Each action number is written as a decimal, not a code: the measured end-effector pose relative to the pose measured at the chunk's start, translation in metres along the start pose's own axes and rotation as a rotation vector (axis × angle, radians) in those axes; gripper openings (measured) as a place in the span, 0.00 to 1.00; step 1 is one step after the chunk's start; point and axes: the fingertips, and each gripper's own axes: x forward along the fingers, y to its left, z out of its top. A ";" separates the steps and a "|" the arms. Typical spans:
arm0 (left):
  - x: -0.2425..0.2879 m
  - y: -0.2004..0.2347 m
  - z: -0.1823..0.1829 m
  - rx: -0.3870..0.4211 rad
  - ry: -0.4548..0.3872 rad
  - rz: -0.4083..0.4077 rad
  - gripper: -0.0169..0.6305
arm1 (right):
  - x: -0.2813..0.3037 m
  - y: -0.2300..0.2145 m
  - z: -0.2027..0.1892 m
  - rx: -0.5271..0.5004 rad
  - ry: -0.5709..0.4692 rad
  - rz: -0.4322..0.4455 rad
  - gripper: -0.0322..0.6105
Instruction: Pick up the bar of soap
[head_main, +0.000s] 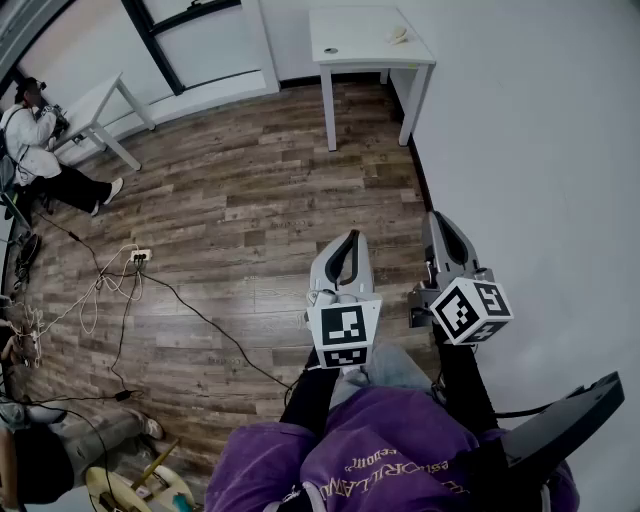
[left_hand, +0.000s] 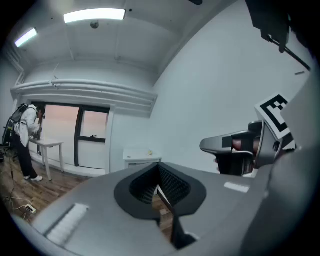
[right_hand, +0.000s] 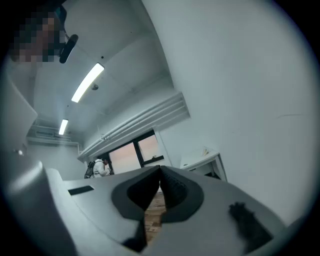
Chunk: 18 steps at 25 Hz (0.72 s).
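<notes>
Soap bar (head_main: 398, 37) sits in neither gripper: the left gripper (head_main: 347, 245) and right gripper (head_main: 442, 225) (smooth grey shells, ribbed black pads) have their jaws pressed together, empty. Past plank flooring (head_main: 250, 200), the pale lump lies on a square white table (head_main: 350, 30).

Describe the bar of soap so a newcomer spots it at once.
Find the white table against the right-hand wall. Near its wall-side edge lies the bar of soap: a pale cream lump, unlike the small flat ring near the opposite edge.

Pale soap bar (head_main: 399, 36) — small, on white table (head_main: 358, 45), near right edge.
</notes>
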 end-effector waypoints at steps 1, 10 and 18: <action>0.004 0.002 -0.003 -0.004 0.009 -0.003 0.03 | 0.004 -0.001 -0.002 -0.003 0.003 -0.003 0.06; 0.071 0.028 -0.002 0.011 -0.001 0.010 0.03 | 0.072 -0.029 -0.007 -0.015 -0.004 0.004 0.06; 0.169 0.039 0.029 -0.019 -0.013 -0.003 0.03 | 0.161 -0.076 0.022 -0.030 0.012 0.036 0.06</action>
